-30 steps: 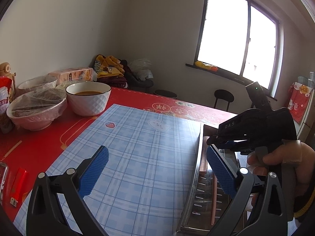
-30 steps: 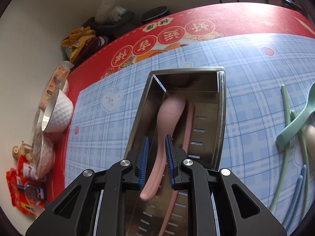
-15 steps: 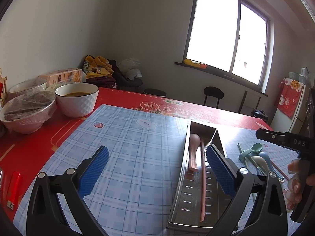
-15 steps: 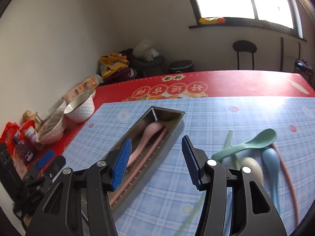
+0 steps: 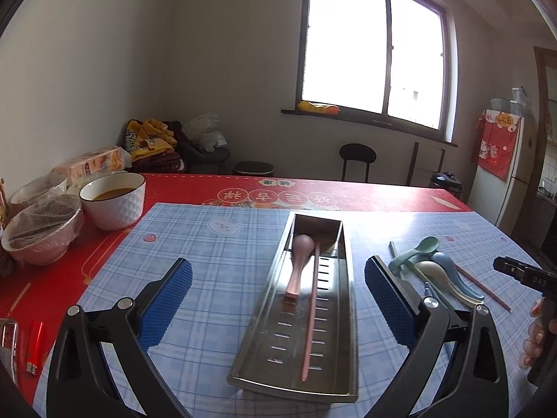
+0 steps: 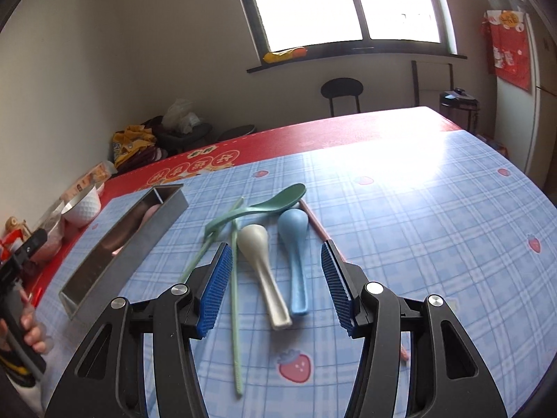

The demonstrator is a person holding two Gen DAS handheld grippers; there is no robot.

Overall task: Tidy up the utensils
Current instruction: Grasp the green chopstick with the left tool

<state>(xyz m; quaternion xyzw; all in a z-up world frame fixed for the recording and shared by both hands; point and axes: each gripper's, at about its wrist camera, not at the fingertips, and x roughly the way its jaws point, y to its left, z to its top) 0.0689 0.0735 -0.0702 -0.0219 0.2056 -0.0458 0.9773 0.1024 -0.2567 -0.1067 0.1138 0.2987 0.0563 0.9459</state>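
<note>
A long metal tray [image 5: 344, 313] lies on the blue plaid mat and holds a pink spoon [image 5: 299, 261] and a pink chopstick [image 5: 311, 313]. My left gripper [image 5: 278, 268] hovers open over the tray's near end, holding nothing. To the right of the tray [image 6: 115, 268] lie a green spoon [image 6: 278, 202], a cream spoon [image 6: 261, 261], a blue spoon [image 6: 296, 254], green chopsticks [image 6: 235, 296] and a pink chopstick [image 6: 315, 224]. My right gripper [image 6: 275, 247] is open above the cream and blue spoons, touching neither.
A white bowl of broth [image 5: 113, 198] and film-covered bowls [image 5: 41, 223] stand on the red cloth at the left, with a red lighter [image 5: 34, 345] near the front edge. A black stool [image 5: 357, 156] stands beyond the table.
The right gripper let go of the pink spoon in the tray, opened, and swung right to above the loose spoons. The left gripper shifted so the tray now sits between its fingers.
</note>
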